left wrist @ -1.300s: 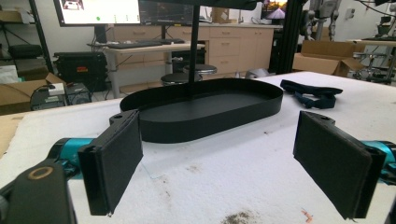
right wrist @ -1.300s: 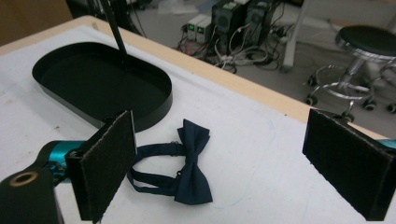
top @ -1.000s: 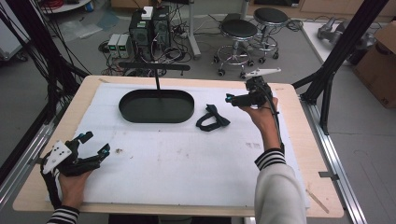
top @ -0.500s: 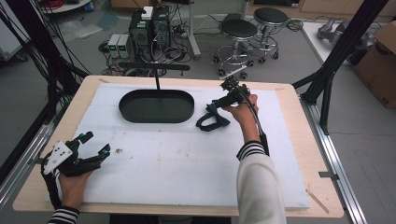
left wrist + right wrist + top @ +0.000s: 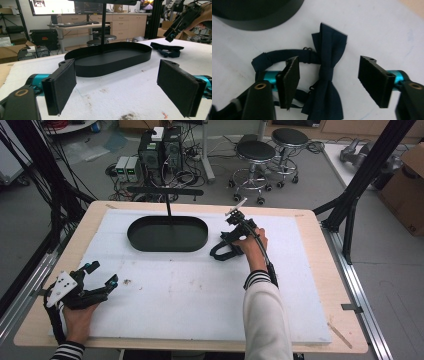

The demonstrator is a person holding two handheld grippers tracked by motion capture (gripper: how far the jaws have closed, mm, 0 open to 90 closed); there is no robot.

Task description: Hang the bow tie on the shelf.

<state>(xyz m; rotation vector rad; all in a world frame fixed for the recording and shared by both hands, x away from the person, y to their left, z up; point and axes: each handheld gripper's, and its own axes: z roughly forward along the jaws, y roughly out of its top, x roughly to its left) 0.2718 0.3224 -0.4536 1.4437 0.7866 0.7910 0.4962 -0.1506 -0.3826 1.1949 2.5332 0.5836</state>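
A dark navy bow tie [image 5: 328, 72] with its neck strap lies flat on the white table cover, just right of a black oval tray [image 5: 150, 236]. My right gripper [image 5: 332, 80] hangs open straight over the bow tie, one pad [image 5: 290, 80] above the strap loop and the other [image 5: 374, 80] beyond the bow's far side. From the high view the right gripper [image 5: 229, 240] points down at the bow tie [image 5: 220, 252]. My left gripper [image 5: 103, 272] rests open near the table's front left corner. Nothing sits between its fingers [image 5: 61, 87].
A thin black post [image 5: 103, 25] rises from the tray [image 5: 112, 57]. The left gripper view shows the bow tie [image 5: 167, 48] beyond the tray, the right gripper [image 5: 172, 35] above it. The white cover [image 5: 200, 305] has small dark crumbs [image 5: 125, 281].
My right gripper has moved left and down from above the table's back right area to directly over the bow tie. The left gripper has stayed in place.
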